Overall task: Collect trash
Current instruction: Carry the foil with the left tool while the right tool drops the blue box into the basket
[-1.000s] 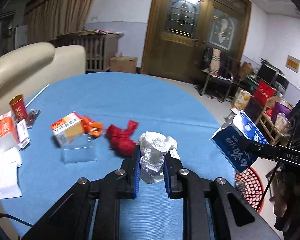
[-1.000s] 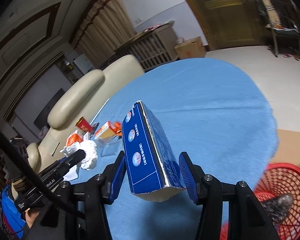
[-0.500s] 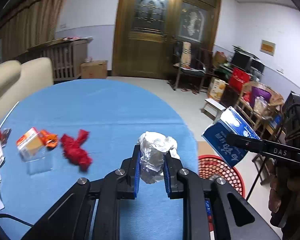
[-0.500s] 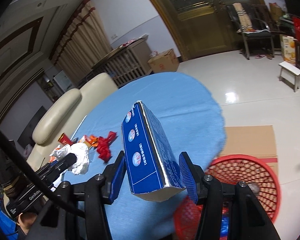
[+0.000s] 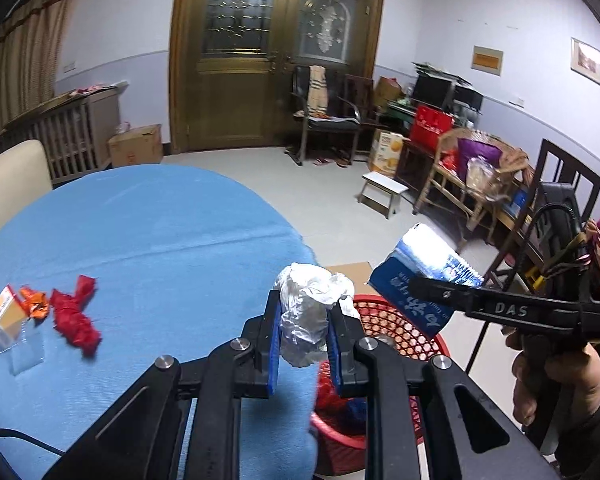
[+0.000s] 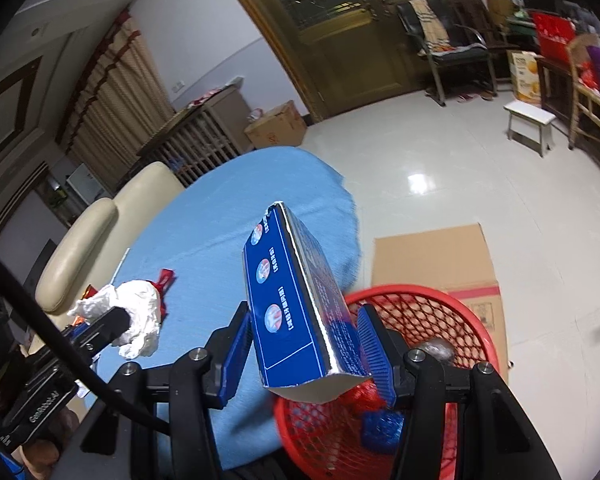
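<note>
Over the red basket [image 6: 440, 308] at 5 o'clock now, off the counter [image 5: 140, 240]: left tool [image 5: 303, 344] clamping foil wad [image 5: 306, 312], right tool [image 6: 306, 354] gripping blue carton [image 6: 296, 304]; ready to drop.

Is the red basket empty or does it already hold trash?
Not empty. The red basket already holds a blue piece and a grey lump.

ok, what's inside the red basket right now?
Inside the red basket: a blue crumpled item, some red scrap and a grey foil-like ball. The blue carton and the right gripper's fingers cover the rest.
</note>
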Action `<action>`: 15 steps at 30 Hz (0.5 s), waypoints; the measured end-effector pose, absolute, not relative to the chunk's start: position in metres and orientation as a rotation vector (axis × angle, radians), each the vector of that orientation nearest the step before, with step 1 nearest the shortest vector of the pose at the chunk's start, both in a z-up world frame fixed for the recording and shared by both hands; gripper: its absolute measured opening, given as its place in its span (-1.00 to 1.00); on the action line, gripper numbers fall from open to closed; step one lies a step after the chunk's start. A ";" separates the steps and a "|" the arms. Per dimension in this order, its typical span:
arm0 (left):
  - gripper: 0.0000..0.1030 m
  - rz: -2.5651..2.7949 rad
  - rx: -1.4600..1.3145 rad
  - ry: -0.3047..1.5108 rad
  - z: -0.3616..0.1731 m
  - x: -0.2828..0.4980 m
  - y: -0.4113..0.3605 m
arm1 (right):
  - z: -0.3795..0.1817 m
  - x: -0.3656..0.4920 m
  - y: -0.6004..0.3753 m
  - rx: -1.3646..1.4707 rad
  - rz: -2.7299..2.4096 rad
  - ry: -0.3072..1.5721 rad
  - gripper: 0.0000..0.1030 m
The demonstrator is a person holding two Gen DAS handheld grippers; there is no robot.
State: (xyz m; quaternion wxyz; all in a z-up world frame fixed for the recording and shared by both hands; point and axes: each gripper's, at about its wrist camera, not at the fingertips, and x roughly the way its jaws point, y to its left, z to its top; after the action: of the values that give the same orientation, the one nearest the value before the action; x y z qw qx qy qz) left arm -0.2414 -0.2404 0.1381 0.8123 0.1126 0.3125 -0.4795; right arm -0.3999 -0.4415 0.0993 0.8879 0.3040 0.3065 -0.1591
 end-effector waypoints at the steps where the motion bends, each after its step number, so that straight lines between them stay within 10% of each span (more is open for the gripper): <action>1: -0.60 -1.034 0.247 0.672 0.137 -0.244 -0.245 | 0.096 -0.402 -0.443 0.636 -0.340 0.641 0.09; 15: -0.60 -1.105 0.311 0.710 0.120 -0.267 -0.281 | 0.058 -0.430 -0.462 0.714 -0.424 0.703 0.19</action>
State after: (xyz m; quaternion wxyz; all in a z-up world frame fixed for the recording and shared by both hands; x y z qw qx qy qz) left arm -0.2674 -0.2806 0.1198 0.7808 0.1437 0.3289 -0.5114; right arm -0.4297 -0.4616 0.0580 0.8556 0.3395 0.3346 -0.2018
